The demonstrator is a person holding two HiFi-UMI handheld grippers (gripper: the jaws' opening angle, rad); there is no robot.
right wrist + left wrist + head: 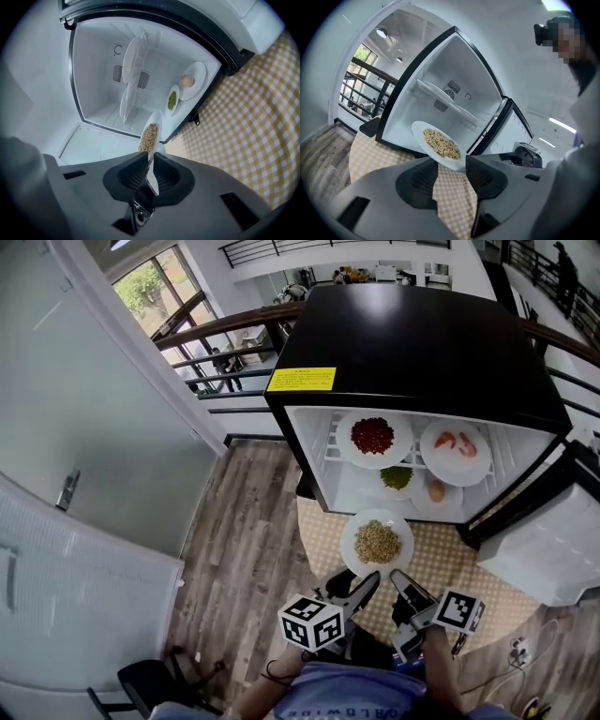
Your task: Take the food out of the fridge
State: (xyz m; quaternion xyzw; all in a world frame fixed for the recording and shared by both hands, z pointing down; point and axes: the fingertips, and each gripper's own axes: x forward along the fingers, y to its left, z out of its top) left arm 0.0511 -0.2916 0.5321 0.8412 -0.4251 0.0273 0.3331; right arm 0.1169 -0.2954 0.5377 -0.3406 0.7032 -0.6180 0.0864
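- Plate [349, 546]: white and round, heaped with pale grains [378, 541]. It is out of the fridge [422, 343], just in front of the open compartment and over the checked cloth [450, 563]. It looks lifted clear of the cloth, though contact cannot be ruled out.
- Right gripper [151, 157]: jaws narrow, clamped on the plate's near rim. The plate runs edge-on between the pads.
- Left gripper [451, 161]: jaws wide apart, with cloth showing between them. The plate's near rim sits just at the tips, and no pad appears to press on it.
- Handling, plate: probably ceramic or hard plastic, so stiff, smooth and slippery at the glaze. It is likely breakable if dropped. It looks moderately heavy for a one-sided rim pinch, so it will tend to droop away from the grip.
- Handling, grains: loose and light, and they roll off at any tilt. The plate should be kept level and moved slowly.
- Hold point: the bare rim outside the heap. A second pinch beside the first, or farther round the rim, would steady it.
- Left in the fridge, upper shelf: red-food plate [342, 448] and shrimp plate [456, 471].
- Left in the fridge, lower level: green-food plate [384, 487] and egg plate [424, 496], close together.
- Door [548, 549]: swung open at the right, leaving the reach free.
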